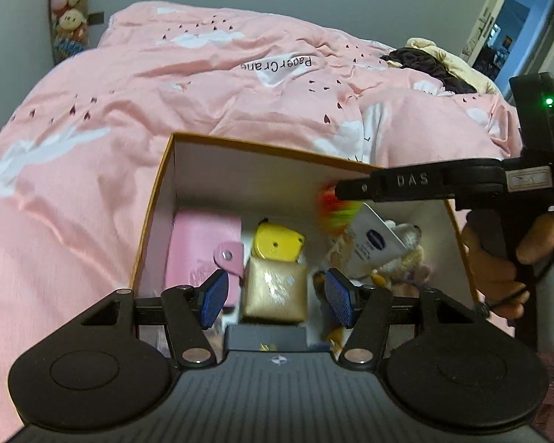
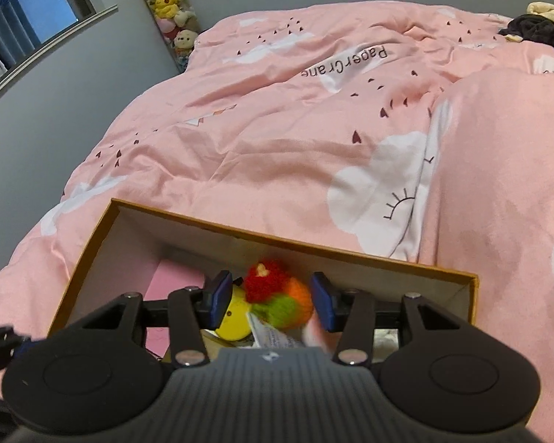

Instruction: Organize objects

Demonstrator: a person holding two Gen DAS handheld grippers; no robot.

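Bedroom: grey wall (image 2: 92, 85), bed w/ pink duvet (image 2: 277, 140), window (image 2: 29, 11) left, soft toys (image 2: 170, 7) in corner, open door (image 1: 517, 18).

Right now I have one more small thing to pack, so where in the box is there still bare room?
Little bare floor shows. The box holds a pink wallet at its left wall, a yellow toy and gold packet mid-box, and a tube and plush crowding the right. The clearest gap is the strip along the far wall, behind the wallet and the yellow toy.
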